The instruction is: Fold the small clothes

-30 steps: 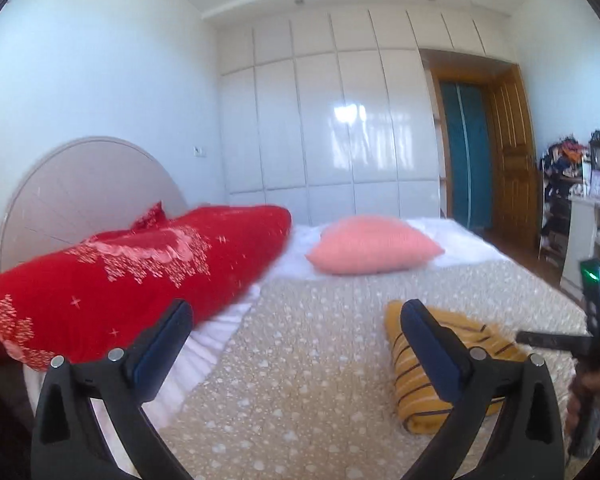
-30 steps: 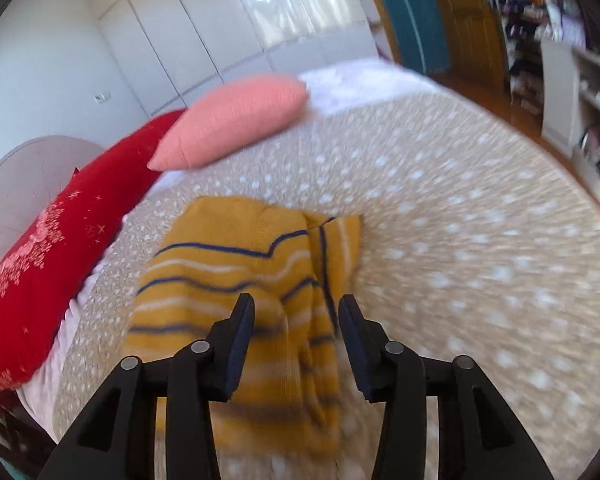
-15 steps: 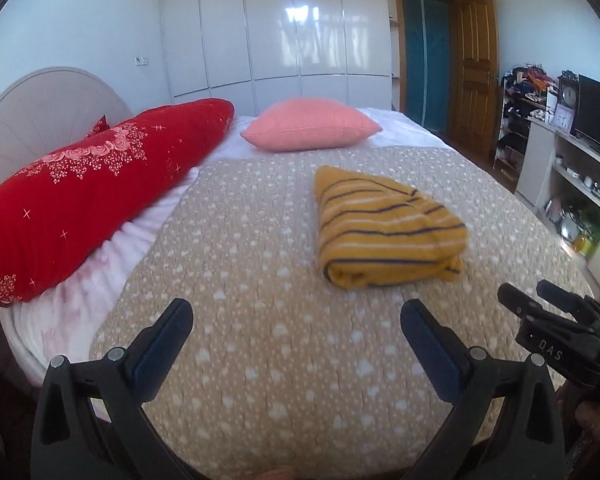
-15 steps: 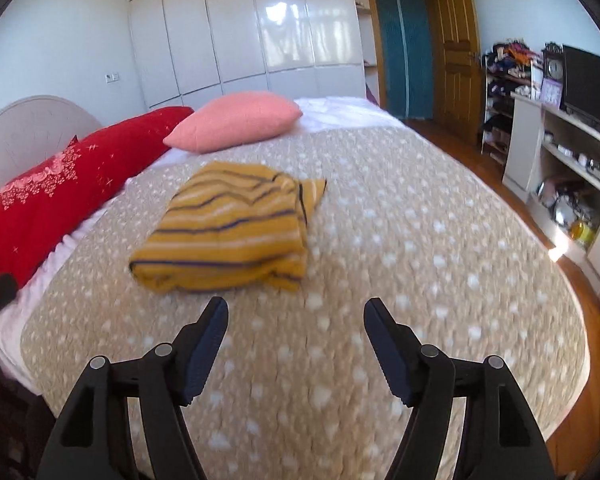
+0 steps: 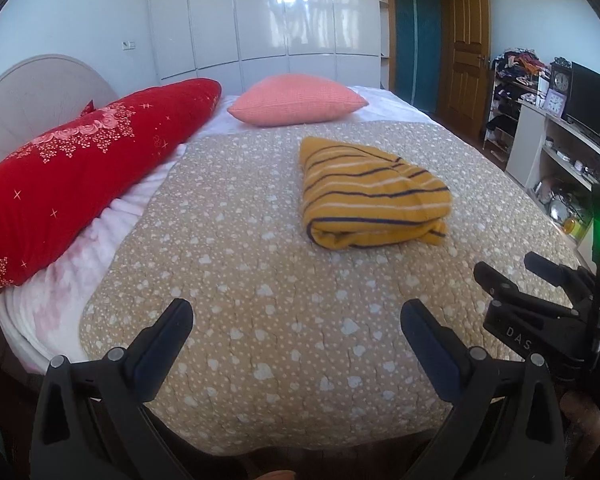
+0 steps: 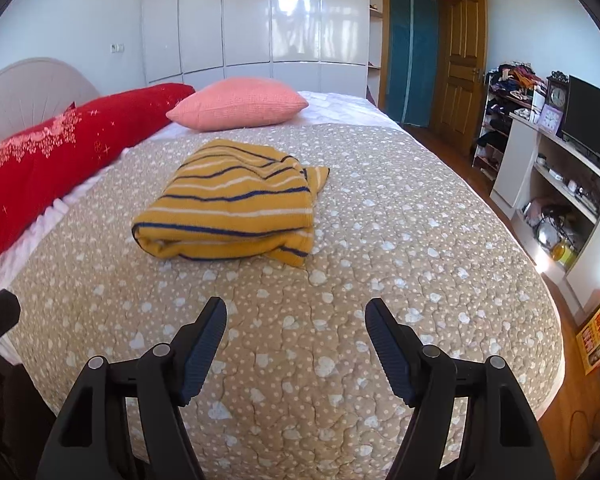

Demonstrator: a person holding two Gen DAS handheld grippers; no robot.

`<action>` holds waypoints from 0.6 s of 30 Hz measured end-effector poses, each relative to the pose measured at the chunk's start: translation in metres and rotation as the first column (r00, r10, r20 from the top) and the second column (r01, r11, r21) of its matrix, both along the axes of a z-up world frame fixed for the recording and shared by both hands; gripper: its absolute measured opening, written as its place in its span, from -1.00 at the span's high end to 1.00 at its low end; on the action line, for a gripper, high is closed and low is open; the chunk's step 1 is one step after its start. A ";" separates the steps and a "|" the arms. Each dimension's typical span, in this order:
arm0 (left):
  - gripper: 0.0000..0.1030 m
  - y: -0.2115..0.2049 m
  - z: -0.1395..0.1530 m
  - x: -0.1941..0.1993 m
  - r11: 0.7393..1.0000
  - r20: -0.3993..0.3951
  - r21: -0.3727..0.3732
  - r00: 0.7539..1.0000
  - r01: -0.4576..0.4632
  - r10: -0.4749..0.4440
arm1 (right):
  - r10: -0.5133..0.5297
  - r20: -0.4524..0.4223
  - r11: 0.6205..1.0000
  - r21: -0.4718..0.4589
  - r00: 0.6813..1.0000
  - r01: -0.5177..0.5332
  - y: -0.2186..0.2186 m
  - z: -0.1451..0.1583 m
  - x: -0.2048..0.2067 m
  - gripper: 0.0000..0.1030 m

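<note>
A mustard-yellow garment with dark and white stripes (image 5: 368, 194) lies folded into a thick bundle on the beige spotted bedspread (image 5: 268, 280); it also shows in the right wrist view (image 6: 232, 204). My left gripper (image 5: 296, 320) is open and empty, held back near the bed's foot edge, well short of the garment. My right gripper (image 6: 296, 320) is open and empty, also back near the foot edge. The right gripper's body shows at the right edge of the left wrist view (image 5: 540, 296).
A long red pillow (image 5: 80, 168) lies along the left side and a pink cushion (image 5: 296, 98) sits at the head of the bed. A white shelf unit (image 6: 556, 192) with a TV stands to the right. White wardrobes and a wooden door are behind.
Both grippers have pulled back from the garment toward the foot of the bed. The right gripper's jaws have opened wider. The folded garment stays on the bedspread.
</note>
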State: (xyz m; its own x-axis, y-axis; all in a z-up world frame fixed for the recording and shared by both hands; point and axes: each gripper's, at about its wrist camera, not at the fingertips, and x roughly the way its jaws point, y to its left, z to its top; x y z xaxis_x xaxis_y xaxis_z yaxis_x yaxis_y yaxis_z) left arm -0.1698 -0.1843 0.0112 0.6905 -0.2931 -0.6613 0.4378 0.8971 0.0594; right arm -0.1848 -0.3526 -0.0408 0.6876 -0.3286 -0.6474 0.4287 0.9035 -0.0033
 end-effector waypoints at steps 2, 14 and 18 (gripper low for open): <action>-1.00 -0.003 -0.002 -0.001 1.000 -0.005 0.006 1.000 0.009 -0.008 | -0.012 -0.003 1.000 0.010 1.000 0.012 -0.003 -0.002 -0.001 -0.48; -1.00 -0.010 -0.012 -0.001 1.000 -0.059 0.006 0.998 0.025 -0.024 | -0.062 -0.025 0.996 0.065 0.998 0.063 -0.014 -0.013 -0.006 -0.50; -1.00 -0.012 -0.019 0.000 0.999 -0.084 0.013 0.996 0.029 -0.027 | -0.066 -0.031 0.995 0.072 0.997 0.068 -0.015 -0.016 -0.006 -0.51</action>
